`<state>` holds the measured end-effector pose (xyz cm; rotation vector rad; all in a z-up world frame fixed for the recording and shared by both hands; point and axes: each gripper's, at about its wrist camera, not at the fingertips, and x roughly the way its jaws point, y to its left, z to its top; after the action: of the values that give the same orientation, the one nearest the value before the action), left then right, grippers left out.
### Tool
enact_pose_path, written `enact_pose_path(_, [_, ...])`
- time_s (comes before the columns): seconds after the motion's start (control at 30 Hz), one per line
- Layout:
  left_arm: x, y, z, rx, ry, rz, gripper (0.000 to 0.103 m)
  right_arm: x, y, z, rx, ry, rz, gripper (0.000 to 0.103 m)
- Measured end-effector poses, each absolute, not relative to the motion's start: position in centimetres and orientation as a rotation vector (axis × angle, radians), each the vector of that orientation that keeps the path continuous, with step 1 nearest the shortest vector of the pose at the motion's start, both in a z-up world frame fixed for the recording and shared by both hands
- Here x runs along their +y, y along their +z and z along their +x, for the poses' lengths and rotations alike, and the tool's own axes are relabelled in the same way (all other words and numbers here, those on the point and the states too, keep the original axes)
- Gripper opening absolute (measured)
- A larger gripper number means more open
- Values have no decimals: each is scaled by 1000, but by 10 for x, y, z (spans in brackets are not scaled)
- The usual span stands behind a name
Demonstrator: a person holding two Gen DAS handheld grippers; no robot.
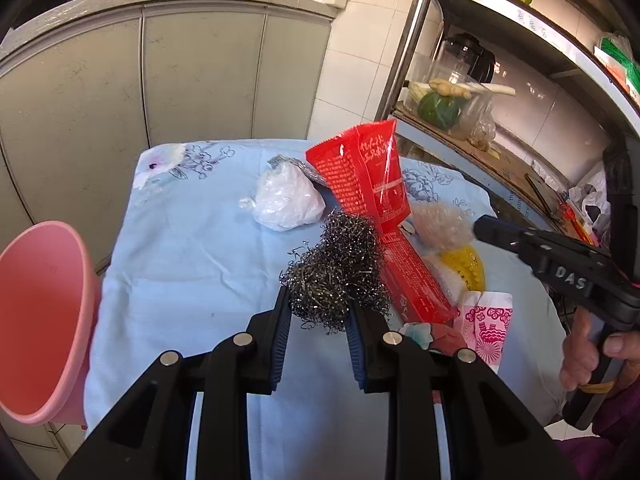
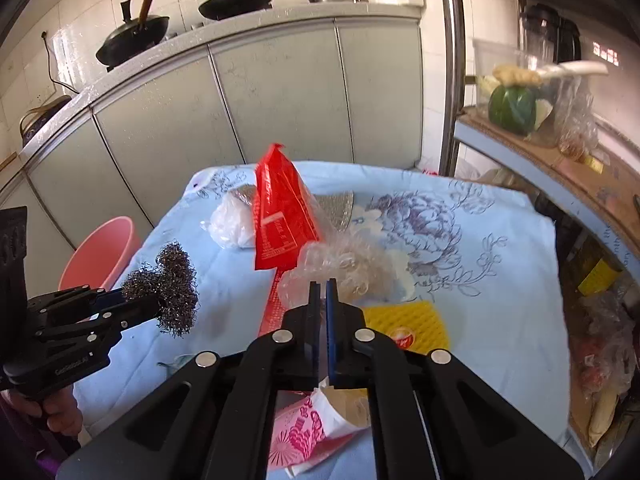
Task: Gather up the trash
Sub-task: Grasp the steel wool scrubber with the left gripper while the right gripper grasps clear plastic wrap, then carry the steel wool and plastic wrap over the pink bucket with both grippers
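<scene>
Now steel wool [image 1: 338, 276] sits pinched in left claw [image 1: 320, 320]

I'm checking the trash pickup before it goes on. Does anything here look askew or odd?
The red wrapper stands on end, tilted, instead of lying flat on the blue cloth. The left gripper holds frayed steel wool; the right gripper pinches crumpled clear plastic.
</scene>
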<state>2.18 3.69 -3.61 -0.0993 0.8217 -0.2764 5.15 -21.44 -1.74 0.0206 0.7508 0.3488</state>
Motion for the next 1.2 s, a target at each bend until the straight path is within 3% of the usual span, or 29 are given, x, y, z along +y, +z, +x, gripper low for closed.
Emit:
enact_pose_path(0.57, [81,-3,-8,712,-213,-165,25,-215,42,17,653,409,-11,3])
enact_pose_path(0.87, [132,15,-38,626,-41,-172,25,-128,71,17,573,638,-122,3])
enact_pose_path(1.2, [207,10,-60,621,190,-229,25,-7,71,31,627,956,-173,3])
